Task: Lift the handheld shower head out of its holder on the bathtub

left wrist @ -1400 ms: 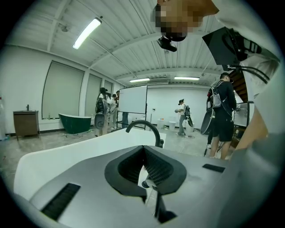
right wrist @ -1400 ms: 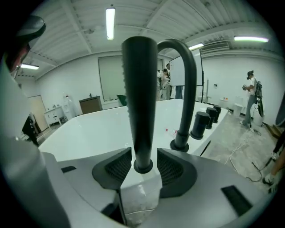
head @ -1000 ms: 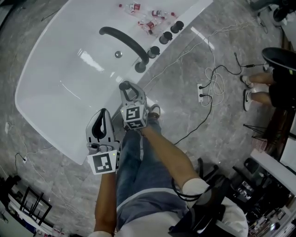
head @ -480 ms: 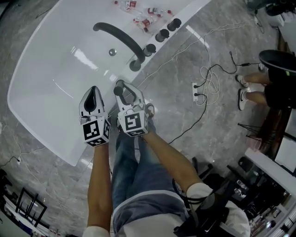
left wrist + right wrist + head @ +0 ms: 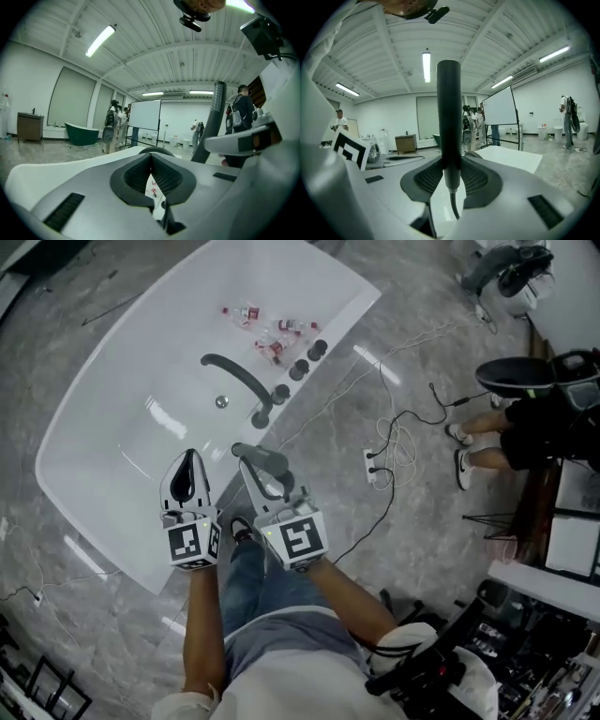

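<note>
The shower head (image 5: 449, 117) stands straight up, out over the bathtub (image 5: 112, 521), with its hose (image 5: 452, 206) hanging below. The right gripper (image 5: 451, 174) squeezes its handle so it cannot slip. The left gripper (image 5: 151, 164) is closed with nothing inside, likely just waiting.

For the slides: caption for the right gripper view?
Right gripper grips the dark shower head upright, hose hanging below.
</note>
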A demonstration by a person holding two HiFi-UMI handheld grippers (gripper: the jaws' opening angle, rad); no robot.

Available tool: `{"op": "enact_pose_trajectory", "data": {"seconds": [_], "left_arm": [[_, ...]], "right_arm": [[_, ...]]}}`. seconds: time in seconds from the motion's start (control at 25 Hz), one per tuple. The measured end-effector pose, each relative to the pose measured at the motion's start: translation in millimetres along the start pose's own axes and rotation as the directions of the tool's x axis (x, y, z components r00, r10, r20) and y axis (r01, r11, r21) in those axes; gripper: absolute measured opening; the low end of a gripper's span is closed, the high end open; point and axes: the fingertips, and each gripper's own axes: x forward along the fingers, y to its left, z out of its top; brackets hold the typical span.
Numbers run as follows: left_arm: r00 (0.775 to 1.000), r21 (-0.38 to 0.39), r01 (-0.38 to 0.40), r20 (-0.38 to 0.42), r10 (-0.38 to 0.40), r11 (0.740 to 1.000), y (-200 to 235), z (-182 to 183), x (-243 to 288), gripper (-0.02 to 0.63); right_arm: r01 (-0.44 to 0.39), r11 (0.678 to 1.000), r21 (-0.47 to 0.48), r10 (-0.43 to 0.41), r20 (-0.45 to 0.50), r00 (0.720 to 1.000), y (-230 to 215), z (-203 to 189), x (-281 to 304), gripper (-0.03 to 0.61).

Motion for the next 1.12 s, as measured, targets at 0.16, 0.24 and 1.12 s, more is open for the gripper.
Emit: {"op": "enact_pose_trajectory", "data": {"seconds": [0.16, 0.24, 1.12], "left_arm": [[0.998, 0.019, 0.034, 0.057, -0.035, 0.999, -18, 92, -76, 0.017], [0.995, 0.042, 0.057, 0.084, -0.061, 0.997, -26, 126, -102, 0.017], [0.971, 0.078, 0.129, 0.191, -0.142, 0.989, -54, 243, -225, 0.017]], "right_arm": [[0.002, 1.0, 0.009, -0.002, 0.037, 0.999, 55, 97, -79, 0.124], [0.001, 1.0, 0.005, -0.001, 0.066, 0.998, 79, 134, -112, 0.124], [-0.035, 0.998, 0.044, 0.028, 0.148, 0.989, 172, 228, -220, 0.124]]}}
